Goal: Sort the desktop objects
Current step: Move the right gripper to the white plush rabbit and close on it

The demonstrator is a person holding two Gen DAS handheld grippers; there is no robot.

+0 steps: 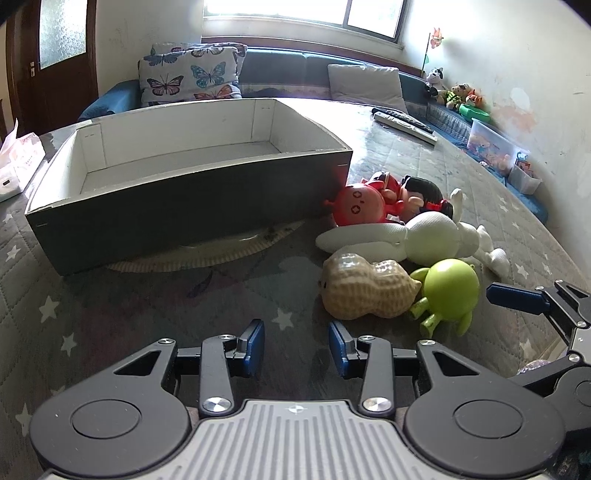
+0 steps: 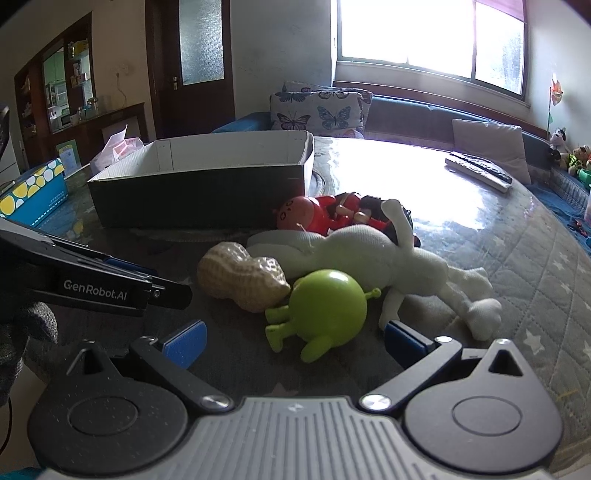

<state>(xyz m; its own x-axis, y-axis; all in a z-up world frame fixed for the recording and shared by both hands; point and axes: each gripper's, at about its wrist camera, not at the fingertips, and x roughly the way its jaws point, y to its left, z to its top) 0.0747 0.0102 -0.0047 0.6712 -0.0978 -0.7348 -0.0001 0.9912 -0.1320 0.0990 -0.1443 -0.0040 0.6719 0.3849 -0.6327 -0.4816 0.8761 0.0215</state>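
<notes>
Underfoot, so to speak, lies a grey quilted table cover (image 1: pixel 110 295) sprinkled with pale stars, glossy where window light strikes it toward the upper right of the right wrist view. At the middle left of the left wrist view stands an open box (image 1: pixel 192 206), dark outside and white inside, nothing in it. Just right of its corner the toys cluster: a red round-headed figure (image 1: pixel 356 206) touching the box, a dark-haired doll (image 1: pixel 421 192) behind it, a white plush rabbit (image 1: pixel 428 240) lying flat, a peanut-shaped toy (image 1: pixel 365 291) and a green round figure (image 1: pixel 448 288) pressed against each other. Two remote controls (image 1: pixel 404 123) rest farther back. Beyond the table runs a blue sofa (image 1: pixel 280 66) with a butterfly cushion (image 1: pixel 190 77) under a bright window (image 1: pixel 306 14); a dark wooden door (image 2: pixel 192 62) shows in the upper left of the right wrist view. The left gripper (image 1: pixel 296 345) hovers with jaws apart, holding nothing. The right gripper (image 2: pixel 293 341) is spread wide, its blue pads flanking the green figure without touching
</notes>
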